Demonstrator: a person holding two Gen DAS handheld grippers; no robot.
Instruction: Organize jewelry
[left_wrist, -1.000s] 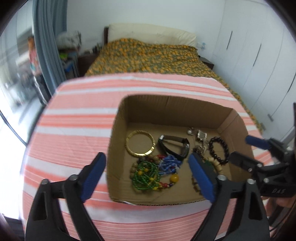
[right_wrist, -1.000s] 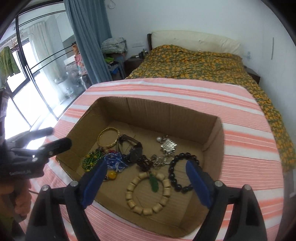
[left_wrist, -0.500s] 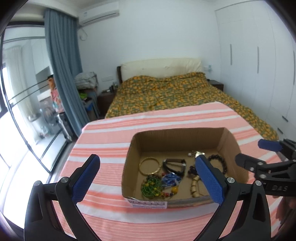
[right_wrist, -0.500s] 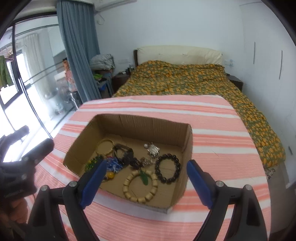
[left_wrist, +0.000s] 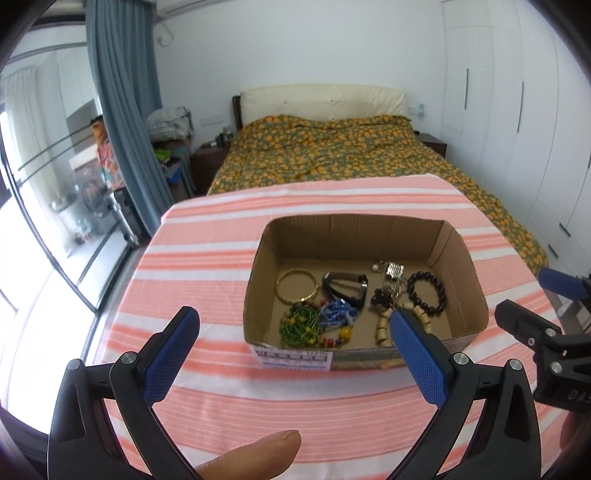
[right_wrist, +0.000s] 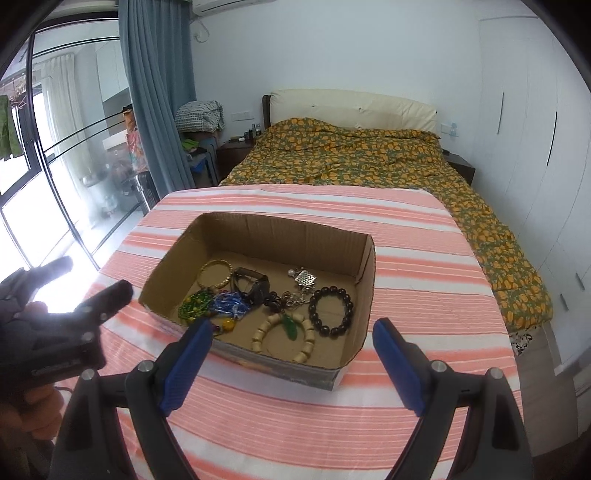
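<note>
A: Fig. – where's the jewelry, and gripper state?

B: All in the cardboard box (right_wrist: 364, 266) on the striped surface (right_wrist: 424, 258). My left gripper (left_wrist: 295, 347) and right gripper (right_wrist: 291, 354) both gape, empty. Best approach: go w/ the dark bead bracelet (right_wrist: 331, 311); it lies apart from the tangle, so drop one pad inside its ring.

A: Vs. a sec ago?

B: Both grippers were over the box; now pulled back, higher.

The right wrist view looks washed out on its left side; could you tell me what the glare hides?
Right wrist view: window light bleaches the left gripper, blurring its fingers; the box stays clear. Left wrist view: evenly lit, fisheye bends the curtain.
</note>
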